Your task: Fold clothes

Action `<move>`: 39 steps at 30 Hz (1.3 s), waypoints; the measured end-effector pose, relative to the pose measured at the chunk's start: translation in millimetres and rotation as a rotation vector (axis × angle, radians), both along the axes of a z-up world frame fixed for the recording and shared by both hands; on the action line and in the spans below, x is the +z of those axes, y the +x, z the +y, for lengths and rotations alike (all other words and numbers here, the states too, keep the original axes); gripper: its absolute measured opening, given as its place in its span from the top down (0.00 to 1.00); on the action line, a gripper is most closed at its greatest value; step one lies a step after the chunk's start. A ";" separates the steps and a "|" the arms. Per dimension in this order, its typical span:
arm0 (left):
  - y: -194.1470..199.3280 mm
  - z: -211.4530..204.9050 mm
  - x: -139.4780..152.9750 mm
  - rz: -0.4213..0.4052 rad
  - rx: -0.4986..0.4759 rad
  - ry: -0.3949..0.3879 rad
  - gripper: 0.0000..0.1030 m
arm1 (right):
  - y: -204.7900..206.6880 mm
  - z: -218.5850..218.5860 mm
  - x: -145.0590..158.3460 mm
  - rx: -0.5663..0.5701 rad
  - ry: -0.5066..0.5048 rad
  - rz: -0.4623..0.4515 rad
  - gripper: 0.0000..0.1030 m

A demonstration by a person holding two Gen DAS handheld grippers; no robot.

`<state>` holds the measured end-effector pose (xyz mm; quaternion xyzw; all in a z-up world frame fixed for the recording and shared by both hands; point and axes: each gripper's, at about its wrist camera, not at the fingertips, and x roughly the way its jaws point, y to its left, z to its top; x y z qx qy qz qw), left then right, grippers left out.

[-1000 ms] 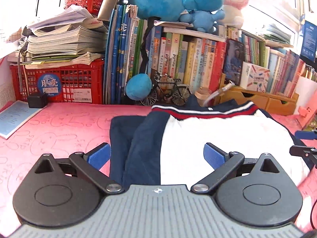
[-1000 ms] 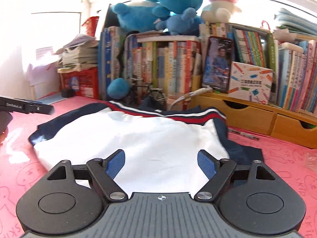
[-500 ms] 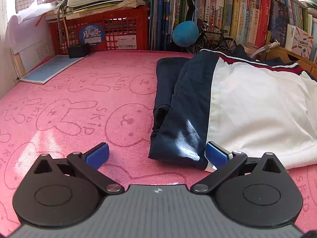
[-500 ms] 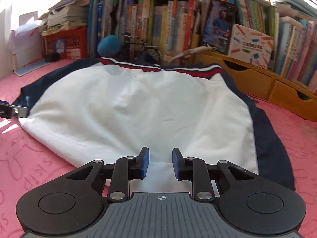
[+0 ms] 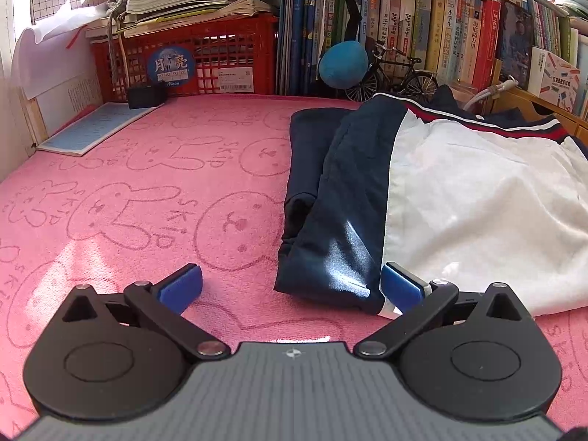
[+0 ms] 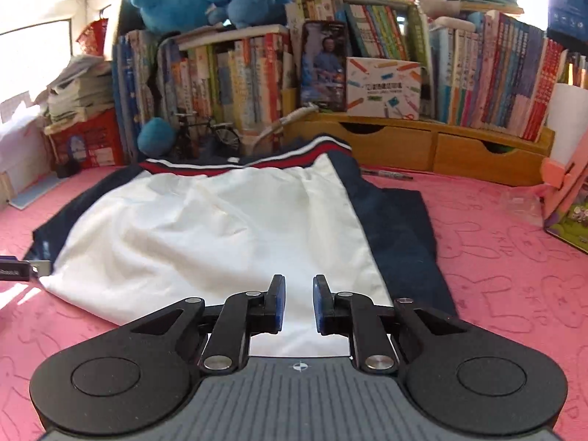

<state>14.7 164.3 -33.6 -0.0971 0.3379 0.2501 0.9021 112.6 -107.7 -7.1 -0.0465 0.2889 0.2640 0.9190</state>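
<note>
A white jacket with navy sides and a red-striped collar [image 5: 459, 202] lies flat on the pink rabbit-print cloth [image 5: 147, 202]. My left gripper [image 5: 290, 283] is open and low at the jacket's near left corner. The navy corner lies between its blue pads, and its right pad [image 5: 400, 286] sits at the white hem. In the right wrist view the jacket [image 6: 205, 228] stretches away from my right gripper [image 6: 298, 294]. Its jaws are closing to a narrow gap, and the white hem fills that gap. A fingertip of the left gripper [image 6: 22, 268] shows at the far left edge.
A red crate [image 5: 220, 62] with stacked papers, rows of books, a blue plush ball [image 5: 343, 64] and a model bicycle [image 5: 397, 73] line the back. A wooden drawer unit [image 6: 422, 147], a pen [image 6: 389, 174] and a pink stand [image 6: 566, 191] sit right. A blue notebook [image 5: 99, 128] lies far left.
My left gripper dropped and tilted down to the jacket's near left corner, then held still. My right gripper's jaws went from wide apart to a narrow gap at the white hem.
</note>
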 end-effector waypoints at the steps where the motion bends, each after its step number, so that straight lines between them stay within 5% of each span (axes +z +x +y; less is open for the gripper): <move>1: 0.0 -0.1 0.0 0.000 0.000 0.000 0.00 | -2.3 21.9 2.1 0.060 0.025 0.001 0.76; 5: -0.4 0.7 0.1 -0.001 0.000 0.000 0.00 | -2.2 102.2 -3.2 0.246 0.084 0.050 0.73; 9: 0.1 -0.4 0.4 -0.001 0.002 0.001 0.00 | 23.6 128.0 -24.1 0.216 0.061 0.112 0.75; 16: 0.7 0.7 0.9 -0.005 -0.009 -0.003 0.00 | 84.6 10.3 -43.1 -0.169 0.077 0.130 1.00; 21: -1.9 2.2 2.5 -0.016 0.001 -0.017 0.00 | 100.6 -44.7 -46.6 -0.334 0.105 0.117 1.00; 25: -15.0 -1.9 29.3 -0.176 -0.022 -0.145 0.01 | 87.4 -28.7 -44.2 -0.350 0.006 0.035 0.90; 28: 4.6 -19.1 45.8 -0.241 -0.134 -0.094 0.00 | 76.4 -11.7 -30.4 -0.250 0.064 0.004 0.78; 30: 38.1 -29.6 46.5 -0.188 -0.196 -0.032 0.00 | 73.3 4.0 -18.2 -0.117 0.134 -0.001 0.73; 34: 100.1 -34.9 25.6 -0.046 -0.246 0.026 0.00 | 73.8 44.6 -9.3 0.207 0.200 0.054 0.35; 37: 128.6 -27.7 5.9 0.026 -0.214 0.060 0.00 | 77.7 77.8 -11.3 0.389 0.168 0.083 0.34; 39: 135.5 -22.2 -1.5 0.035 -0.196 0.080 0.00 | 93.6 91.3 -17.8 0.337 0.080 0.081 0.34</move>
